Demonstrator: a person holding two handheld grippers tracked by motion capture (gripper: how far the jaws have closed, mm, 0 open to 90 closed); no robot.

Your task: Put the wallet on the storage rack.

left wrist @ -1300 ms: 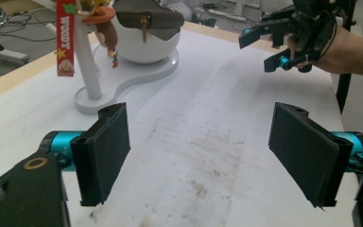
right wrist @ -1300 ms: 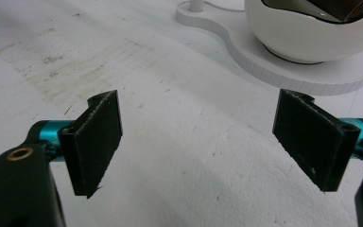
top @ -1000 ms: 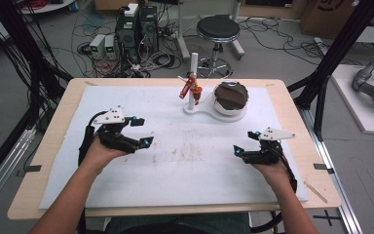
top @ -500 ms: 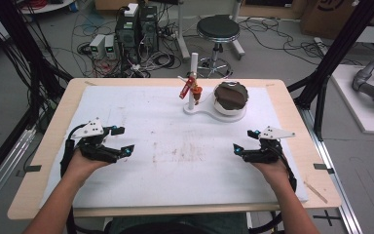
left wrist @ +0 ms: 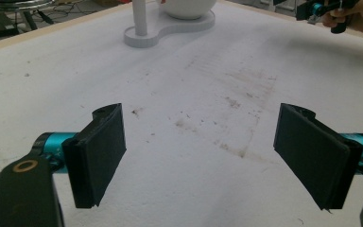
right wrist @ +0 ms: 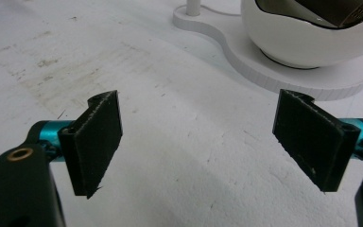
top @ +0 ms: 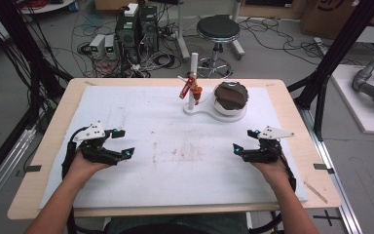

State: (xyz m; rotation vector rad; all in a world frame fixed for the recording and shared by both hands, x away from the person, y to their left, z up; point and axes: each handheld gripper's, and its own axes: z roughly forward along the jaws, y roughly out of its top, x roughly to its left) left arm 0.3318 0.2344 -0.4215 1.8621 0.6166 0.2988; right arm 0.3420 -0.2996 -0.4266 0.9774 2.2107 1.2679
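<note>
A white stand sits at the far middle of the table, with an upright post and a white bowl that holds something brown. A small red item hangs by the post. My left gripper rests open at the near left, with nothing between its pads; the stand lies far ahead of it. My right gripper is open and empty at the near right, and the bowl stands on its base just beyond its jaws.
A stained white sheet covers the wooden tabletop. Behind the table stand a black stool, computer boxes and loose cables on the floor. Black frame legs rise at both sides.
My left gripper has slid left and slightly nearer the table's front edge, then settled. The right gripper has stayed where it was. Both remain open.
</note>
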